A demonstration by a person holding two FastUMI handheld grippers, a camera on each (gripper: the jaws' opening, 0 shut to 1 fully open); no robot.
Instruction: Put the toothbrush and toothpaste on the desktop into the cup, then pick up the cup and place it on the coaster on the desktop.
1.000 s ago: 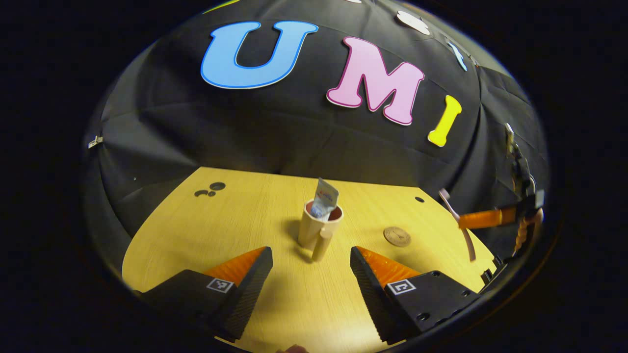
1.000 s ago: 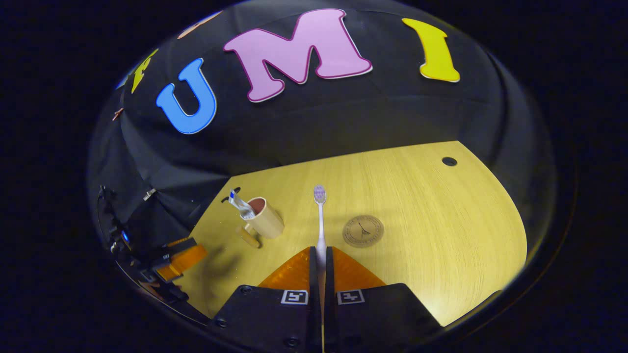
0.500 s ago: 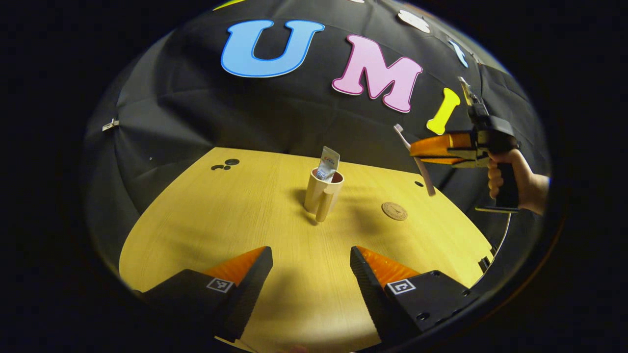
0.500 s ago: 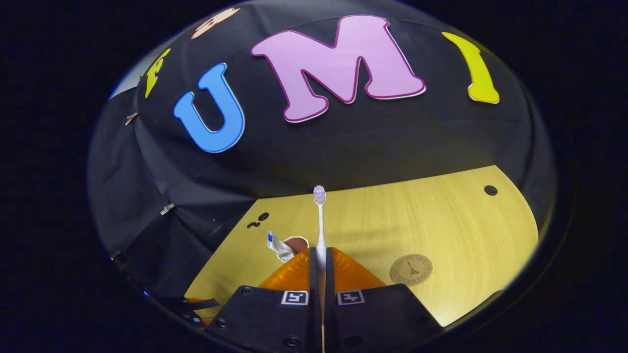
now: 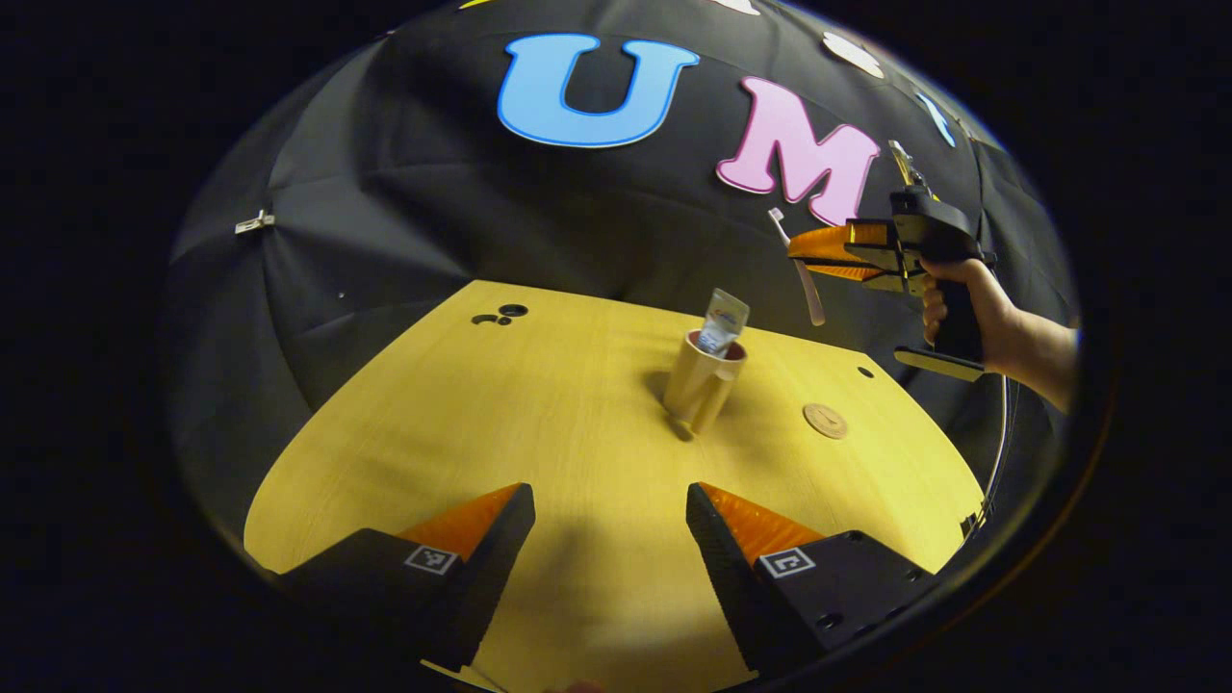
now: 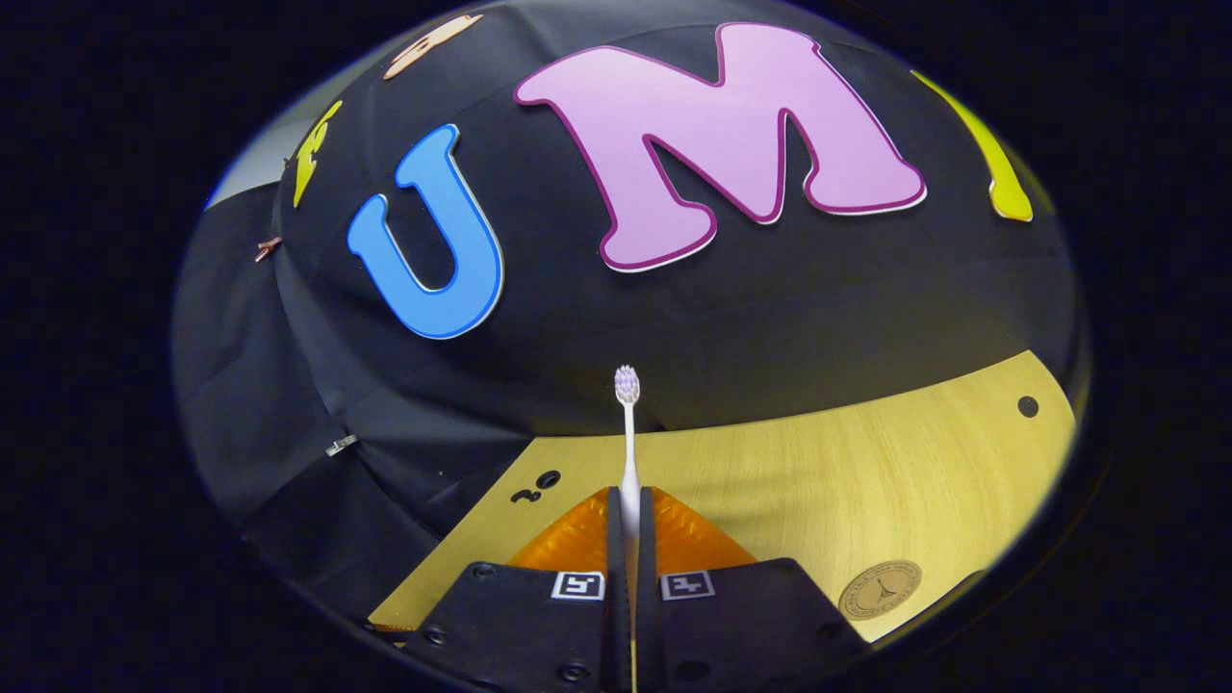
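Note:
A beige cup with a handle stands mid-desk, the toothpaste tube upright inside it. The round brown coaster lies to the cup's right. My right gripper is shut on the white toothbrush, bristle head pointing forward and up. In the left gripper view that right gripper hangs in the air above and right of the cup, the toothbrush slanting down from it. My left gripper is open over the near desk, nothing between its fingers.
The yellow wooden desk has small round holes at the far left and far right. A hand holds the right gripper's grip at the right edge. Black cloth walls close the back.
The right gripper rose and moved forward with the toothbrush, so the cup dropped out of its view. The left gripper swung left; the cup now sits farther right in its view.

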